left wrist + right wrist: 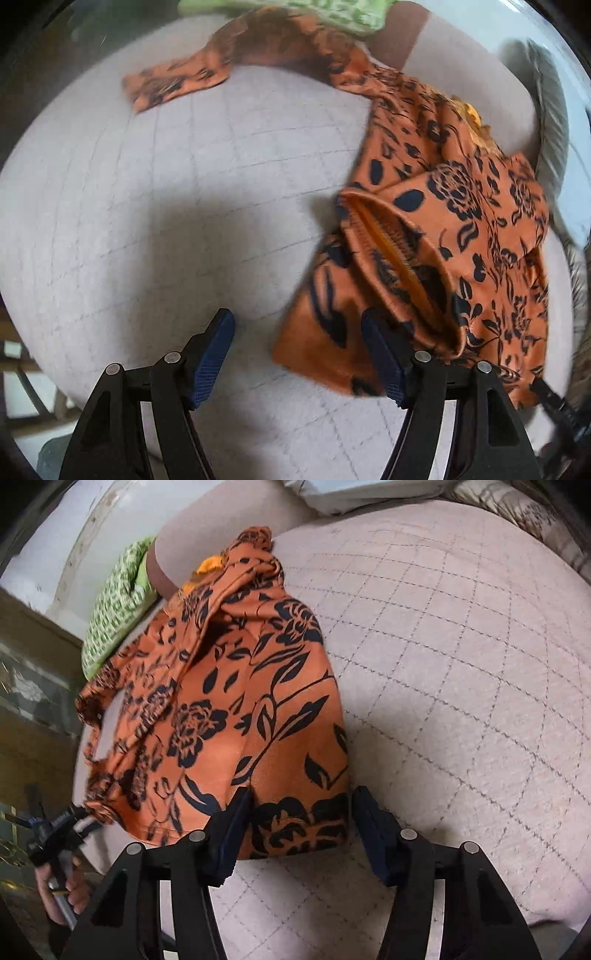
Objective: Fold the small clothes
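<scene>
An orange garment with a black flower print (450,236) lies bunched on a pale quilted surface (184,192), with one sleeve stretched to the far left (173,83). My left gripper (299,354) is open, its right finger at the garment's near corner, nothing between the jaws. In the right wrist view the same garment (229,709) lies to the left. My right gripper (301,834) is open, with the garment's near hem lying between its fingers. The left gripper and the hand holding it show at the lower left (55,834).
A green and white patterned cloth (332,11) lies at the far edge, also in the right wrist view (114,605). A small yellow-orange piece (208,566) peeks out beyond the garment. Grey bedding (517,513) lies at the far right. The quilted surface (461,664) extends right.
</scene>
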A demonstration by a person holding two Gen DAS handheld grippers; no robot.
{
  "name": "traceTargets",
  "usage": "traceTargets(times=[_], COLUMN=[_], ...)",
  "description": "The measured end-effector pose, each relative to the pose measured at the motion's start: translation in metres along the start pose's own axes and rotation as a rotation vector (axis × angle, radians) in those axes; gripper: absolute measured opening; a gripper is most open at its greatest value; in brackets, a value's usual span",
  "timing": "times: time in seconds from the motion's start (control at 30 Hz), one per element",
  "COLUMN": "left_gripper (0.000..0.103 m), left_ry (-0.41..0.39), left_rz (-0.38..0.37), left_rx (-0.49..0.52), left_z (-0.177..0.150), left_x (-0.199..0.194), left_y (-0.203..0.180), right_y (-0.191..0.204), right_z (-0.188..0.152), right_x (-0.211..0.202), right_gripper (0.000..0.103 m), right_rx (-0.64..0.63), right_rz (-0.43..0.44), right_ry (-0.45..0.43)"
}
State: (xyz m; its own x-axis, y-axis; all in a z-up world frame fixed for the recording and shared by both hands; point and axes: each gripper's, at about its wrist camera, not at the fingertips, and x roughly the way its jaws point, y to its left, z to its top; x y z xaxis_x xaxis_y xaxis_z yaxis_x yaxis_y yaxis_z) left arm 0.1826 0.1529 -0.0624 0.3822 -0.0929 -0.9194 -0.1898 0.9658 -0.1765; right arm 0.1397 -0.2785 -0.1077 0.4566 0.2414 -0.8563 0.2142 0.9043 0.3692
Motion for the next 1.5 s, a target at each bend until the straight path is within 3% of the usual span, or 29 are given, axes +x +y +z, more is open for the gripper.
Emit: traceTargets(times=[0.03, 0.07, 0.1, 0.13, 0.23, 0.4, 0.5, 0.6, 0.7, 0.77, 0.8, 0.83, 0.87, 0.9, 0.93, 1.0, 1.07, 1.13, 1.2, 1.27, 1.33, 1.43, 1.5], left_gripper=[0.032, 0.019, 0.009, 0.005, 0.005, 0.005, 0.005, 0.007, 0.011, 0.012, 0.018, 0.024, 0.037, 0.055, 0.063, 0.066, 0.066, 0.066, 0.066, 0.066, 0.066, 0.064, 0.065], left_ry=[-0.002, -0.013, -0.019, -0.026, -0.053, -0.063, -0.056, -0.022, 0.057, 0.045, 0.03, 0.018, -0.008, -0.052, -0.085, -0.142, -0.137, -0.11, -0.12, -0.136, -0.145, -0.103, -0.129], left_rz=[0.034, 0.066, 0.06, 0.062, 0.014, -0.042, -0.009, 0.061, 0.114, 0.07, 0.024, -0.02, -0.073, -0.115, -0.122, -0.121, -0.162, -0.242, -0.275, -0.245, -0.11, -0.106, -0.052], left_rx=[0.028, 0.058, 0.075, 0.081, 0.07, 0.094, 0.135, 0.152, 0.186, 0.17, 0.152, 0.127, 0.086, 0.039, 0.011, -0.071, -0.159, -0.335, -0.463, -0.573, -0.6, -0.667, -0.658], left_z=[-0.001, -0.004, -0.005, -0.006, -0.01, -0.02, -0.029, -0.027, -0.019, -0.012, -0.01, -0.008, -0.004, 0.002, 0.007, 0.029, 0.051, 0.084, 0.109, 0.134, 0.163, 0.186, 0.203], left_x=[0.003, 0.004, 0.002, -0.001, -0.023, -0.064, -0.069, -0.048, -0.031, -0.036, -0.041, -0.048, -0.056, -0.065, -0.069, -0.069, -0.059, -0.035, -0.012, 0.012, 0.037, 0.07, 0.08], left_y=[-0.006, -0.012, -0.015, -0.015, -0.004, 0.011, 0.014, 0.013, 0.005, 0.006, 0.01, 0.015, 0.022, 0.032, 0.039, 0.058, 0.074, 0.103, 0.132, 0.159, 0.178, 0.193, 0.192], right_y=[0.003, 0.007, 0.008, 0.008, -0.001, -0.02, -0.015, -0.014, -0.029, -0.032, -0.031, -0.027, -0.021, -0.012, 0.002, 0.031, 0.072, 0.112, 0.158, 0.191, 0.222, 0.26, 0.277], right_z=[0.0, 0.0, 0.0, -0.001, -0.002, -0.013, -0.026, -0.03, -0.018, -0.016, -0.015, -0.015, -0.015, -0.013, -0.011, 0.002, 0.018, 0.034, 0.056, 0.069, 0.081, 0.091, 0.091], right_x=[0.001, 0.002, -0.001, -0.006, -0.031, -0.092, -0.108, -0.104, -0.063, -0.053, -0.058, -0.07, -0.082, -0.098, -0.115, -0.134, -0.141, -0.136, -0.115, -0.09, -0.057, -0.009, 0.014], right_gripper=[0.034, 0.025, 0.023, 0.012, 0.005, 0.004, 0.004, 0.004, 0.009, 0.014, 0.015, 0.029, 0.049, 0.059, 0.069, 0.075, 0.083, 0.09, 0.092, 0.091, 0.091, 0.089, 0.08], right_rx=[-0.018, -0.04, -0.046, -0.045, 0.005, 0.072, 0.067, 0.061, 0.109, 0.12, 0.124, 0.121, 0.114, 0.101, 0.073, -0.006, -0.1, -0.153, -0.222, -0.237, -0.239, -0.288, -0.306], right_rz=[-0.03, -0.049, -0.052, -0.051, -0.017, 0.015, 0.007, -0.105, -0.221, -0.235, -0.237, -0.257, -0.281, -0.285, -0.252, -0.176, -0.049, 0.069, 0.183, 0.211, 0.228, 0.255, 0.26], right_ry=[-0.001, 0.001, -0.007, -0.014, -0.038, -0.096, -0.082, -0.071, 0.03, 0.054, 0.032, -0.006, -0.045, -0.101, -0.17, -0.247, -0.306, -0.334, -0.335, -0.353, -0.318, -0.214, -0.185])
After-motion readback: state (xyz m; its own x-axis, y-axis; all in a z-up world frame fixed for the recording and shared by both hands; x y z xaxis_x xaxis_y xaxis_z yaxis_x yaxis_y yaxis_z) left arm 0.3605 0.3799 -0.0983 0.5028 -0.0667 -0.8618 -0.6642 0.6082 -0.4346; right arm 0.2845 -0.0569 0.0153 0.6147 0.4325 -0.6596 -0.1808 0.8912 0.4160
